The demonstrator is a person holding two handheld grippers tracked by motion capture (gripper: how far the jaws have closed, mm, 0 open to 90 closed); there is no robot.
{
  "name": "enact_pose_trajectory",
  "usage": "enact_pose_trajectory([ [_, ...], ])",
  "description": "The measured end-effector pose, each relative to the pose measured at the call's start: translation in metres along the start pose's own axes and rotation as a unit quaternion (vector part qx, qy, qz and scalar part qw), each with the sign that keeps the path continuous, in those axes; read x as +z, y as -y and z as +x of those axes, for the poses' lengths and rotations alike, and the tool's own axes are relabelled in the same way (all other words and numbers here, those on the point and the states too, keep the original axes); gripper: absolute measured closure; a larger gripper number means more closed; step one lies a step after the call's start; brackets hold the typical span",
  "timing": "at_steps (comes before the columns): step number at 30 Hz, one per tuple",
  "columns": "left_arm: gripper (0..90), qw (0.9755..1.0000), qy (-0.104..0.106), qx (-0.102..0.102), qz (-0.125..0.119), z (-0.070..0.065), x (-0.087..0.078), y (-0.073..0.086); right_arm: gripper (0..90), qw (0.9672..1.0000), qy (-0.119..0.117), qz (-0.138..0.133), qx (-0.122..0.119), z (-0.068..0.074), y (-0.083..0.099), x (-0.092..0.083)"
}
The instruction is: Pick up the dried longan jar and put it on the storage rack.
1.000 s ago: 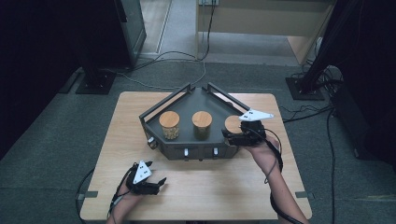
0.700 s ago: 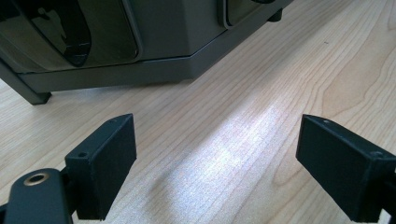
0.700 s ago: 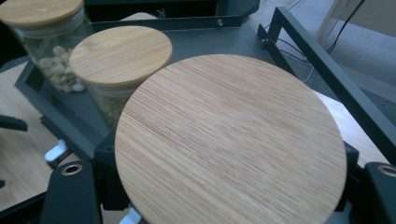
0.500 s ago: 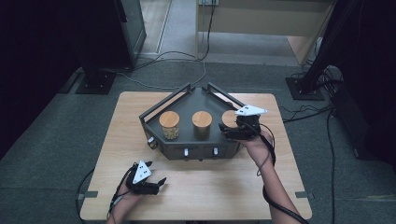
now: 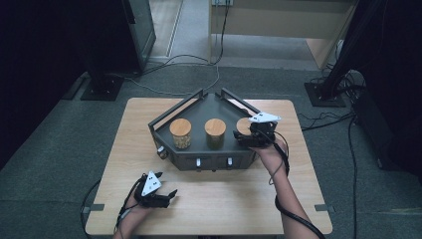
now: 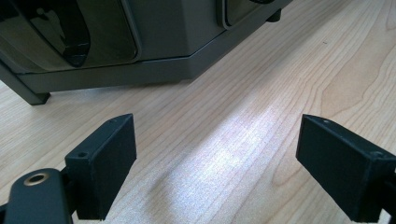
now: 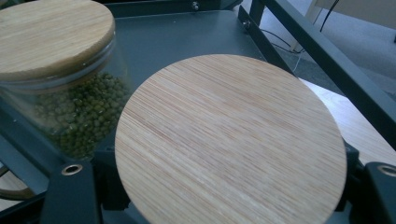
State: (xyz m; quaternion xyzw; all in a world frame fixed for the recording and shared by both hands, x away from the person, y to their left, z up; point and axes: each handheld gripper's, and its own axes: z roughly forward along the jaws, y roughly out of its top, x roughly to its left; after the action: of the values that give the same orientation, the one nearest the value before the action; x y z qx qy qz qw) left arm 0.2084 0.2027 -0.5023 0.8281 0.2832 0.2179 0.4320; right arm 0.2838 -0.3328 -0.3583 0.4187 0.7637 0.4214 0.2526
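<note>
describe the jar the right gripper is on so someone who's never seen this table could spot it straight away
On the wooden table sits a dark grey angular rack carrying three jars with round bamboo lids in a row. The wanted jar is the rightmost. Unlike the middle jar and the left jar, which stand free, the right gripper is shut on it.

A pale wooden table [image 5: 149,119] stands on grey carpet [image 5: 54,134]; beyond the table, black cables [image 5: 184,59] trail toward a light wooden cabinet [image 5: 278,20].
</note>
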Motion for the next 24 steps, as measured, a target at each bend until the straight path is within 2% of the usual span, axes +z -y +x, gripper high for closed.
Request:
enact_pose_trajectory([
  [8,12.1,1.0000,0.000,0.001,0.000,-0.0004,0.0001,-0.0001,25.5,0.9999,0.000,-0.010,0.013,-0.0022,0.0050,0.0013],
  [18,12.1,1.0000,-0.001,0.001,0.000,-0.0004,0.0001,-0.0002,25.2,1.0000,0.000,-0.003,0.008,-0.0016,0.0020,0.0010],
  [24,12.1,1.0000,-0.001,0.001,0.001,-0.0004,0.0003,-0.0004,19.3,1.0000,0.001,0.006,-0.001,0.0012,0.0010,0.0001],
])
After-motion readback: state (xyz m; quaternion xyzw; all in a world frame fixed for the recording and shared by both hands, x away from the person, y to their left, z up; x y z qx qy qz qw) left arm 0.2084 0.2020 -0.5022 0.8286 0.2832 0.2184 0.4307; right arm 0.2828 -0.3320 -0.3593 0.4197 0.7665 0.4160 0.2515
